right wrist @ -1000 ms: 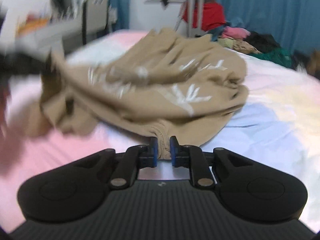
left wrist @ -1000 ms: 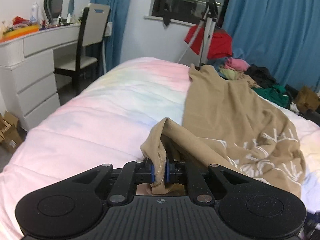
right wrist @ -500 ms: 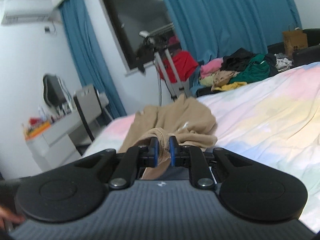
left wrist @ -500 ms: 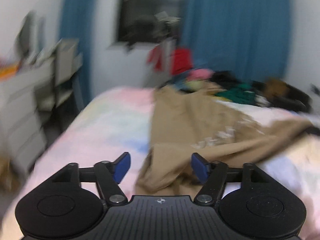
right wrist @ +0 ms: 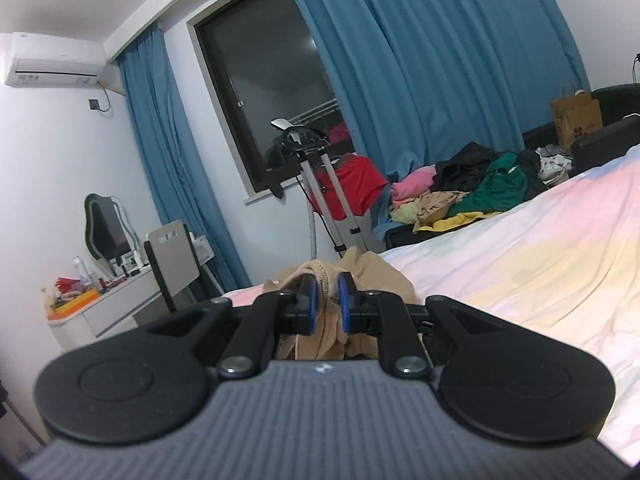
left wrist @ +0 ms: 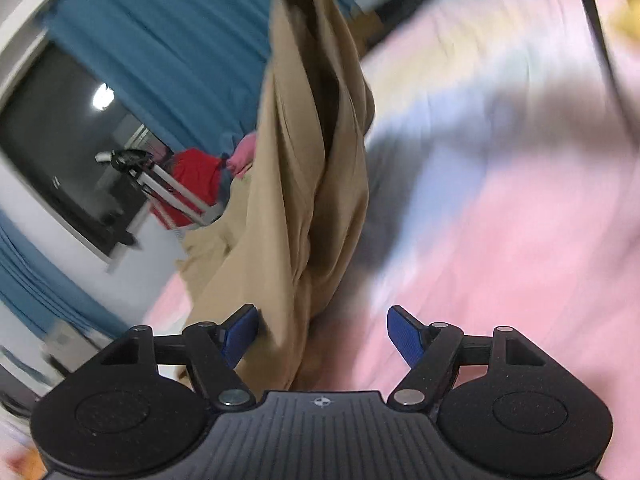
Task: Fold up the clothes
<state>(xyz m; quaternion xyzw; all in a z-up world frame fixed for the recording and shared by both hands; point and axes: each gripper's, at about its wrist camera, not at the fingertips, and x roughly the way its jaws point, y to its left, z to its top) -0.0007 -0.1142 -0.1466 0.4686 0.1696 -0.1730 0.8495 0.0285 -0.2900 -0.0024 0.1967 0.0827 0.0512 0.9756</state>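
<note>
One tan garment (left wrist: 304, 184), soft and limp, hangs from the right gripper (right wrist: 325, 300), whose jaws pinch its ribbed edge. The left gripper (left wrist: 320, 332) gapes, cloth draped just ahead between its pads (left wrist: 404, 336), unpressed. Best hold, I judge: a hem or corner.

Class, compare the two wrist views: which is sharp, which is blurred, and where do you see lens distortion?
Left wrist view: bedspread smeared by motion blur, tan garment fairly clear, frame tilted. Right wrist view: sharp throughout; fisheye bends the window frame and blue curtains; corners vignette dark.
</note>
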